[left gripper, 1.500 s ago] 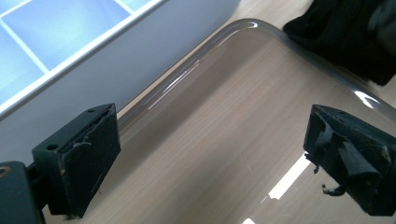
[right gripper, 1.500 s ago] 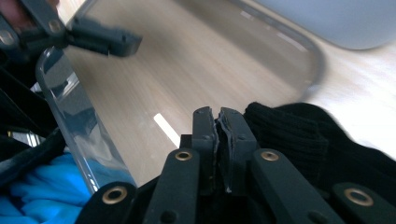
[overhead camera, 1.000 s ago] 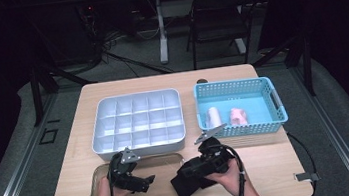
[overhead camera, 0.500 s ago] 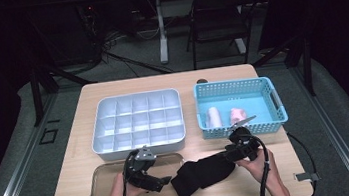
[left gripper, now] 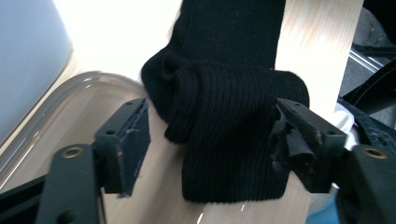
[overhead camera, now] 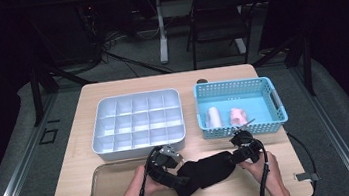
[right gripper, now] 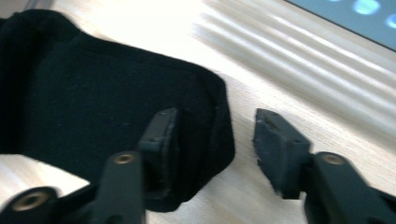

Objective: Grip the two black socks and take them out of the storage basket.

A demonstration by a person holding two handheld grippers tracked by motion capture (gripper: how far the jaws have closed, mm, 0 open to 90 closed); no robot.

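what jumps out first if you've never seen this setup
A black ribbed knit sock lies stretched along the near edge of the wooden table, between the left gripper and right gripper. Behind it sit a white compartmented plastic tray and a blue perforated basket.

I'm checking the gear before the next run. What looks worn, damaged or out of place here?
The left hand-held gripper has a torn pad: black material hangs loose in ragged flaps from its right-side finger. The black sock lies bunched at the end between those jaws. The tray and basket look orderly.
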